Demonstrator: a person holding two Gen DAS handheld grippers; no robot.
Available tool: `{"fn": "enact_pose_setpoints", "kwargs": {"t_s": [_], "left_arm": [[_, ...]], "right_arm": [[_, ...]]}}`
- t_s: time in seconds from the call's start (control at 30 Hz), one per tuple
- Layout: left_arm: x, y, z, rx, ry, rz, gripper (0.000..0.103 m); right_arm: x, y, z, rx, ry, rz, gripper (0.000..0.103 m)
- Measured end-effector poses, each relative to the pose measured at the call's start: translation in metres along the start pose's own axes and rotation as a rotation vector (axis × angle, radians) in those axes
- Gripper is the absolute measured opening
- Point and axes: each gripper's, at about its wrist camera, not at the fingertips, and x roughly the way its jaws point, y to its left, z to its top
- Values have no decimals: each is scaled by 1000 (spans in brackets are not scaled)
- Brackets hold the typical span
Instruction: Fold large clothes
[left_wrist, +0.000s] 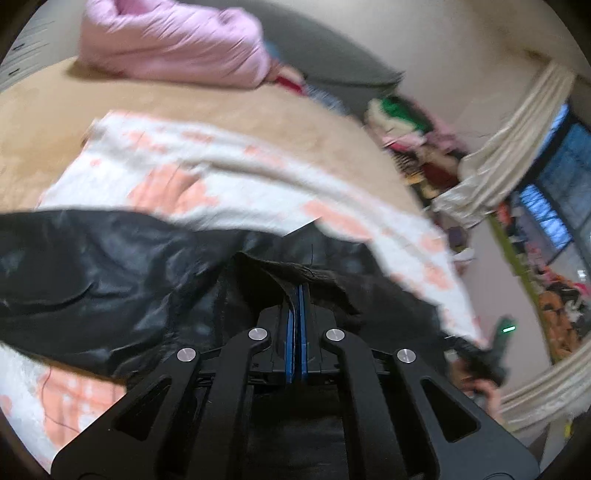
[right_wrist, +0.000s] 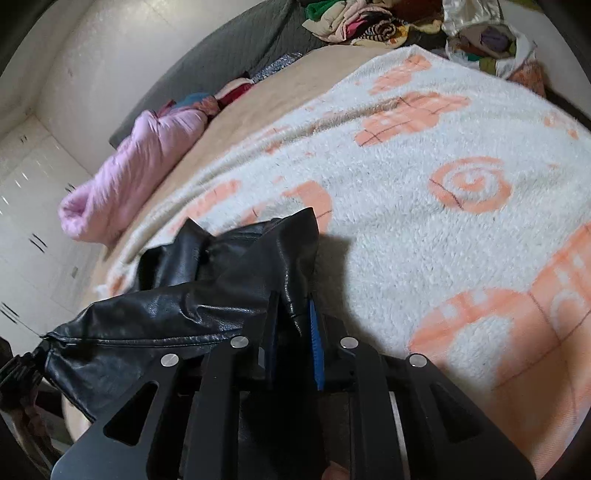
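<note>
Evidently both grippers, left gripper and right gripper, have their fingers clamped on the black leather garment, holding its edge ready for folding over the blanket.

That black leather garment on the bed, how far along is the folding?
Early on. Done: nothing looks folded yet; the black leather garment lies crumpled on the white and peach blanket. In hand: the left gripper is shut on one edge, and the right gripper pinches another corner. Left: spreading it flat and making every fold.
</note>
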Motion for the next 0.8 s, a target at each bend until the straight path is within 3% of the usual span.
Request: {"fn": "enact_pose_setpoints", "kwargs": {"t_s": [0.13,0.2,0.37,0.4,0.5,0.6,0.67,0.77,0.8], "left_arm": [[31,29,-20,-41,95,52,0],[35,34,-26,-39,105,61,0],[29,36,-27,-27,101,47,3],[25,35,-27,-20,96,57,8],[9,32,-24,-1,62,98,9],[-17,19,-20,49,-25,162,9],[-27,3,-20,92,-55,162,9],[-9,-24,-27,170,3,146,15],[0,-28,-30,182,27,142,22]], "right_arm": [[-1,1,0,-14,-2,-44,32],[-4,1,1,-16,-11,-81,47],[-34,17,2,-75,-94,-129,49],[-43,23,1,-95,-113,-115,52],[-55,41,-3,-159,-121,-71,53],[-55,62,-16,-247,-90,-44,53],[-51,73,-28,-292,-48,-27,54],[-39,90,-42,-360,20,-31,59],[-36,95,-47,-383,40,-31,62]]}}
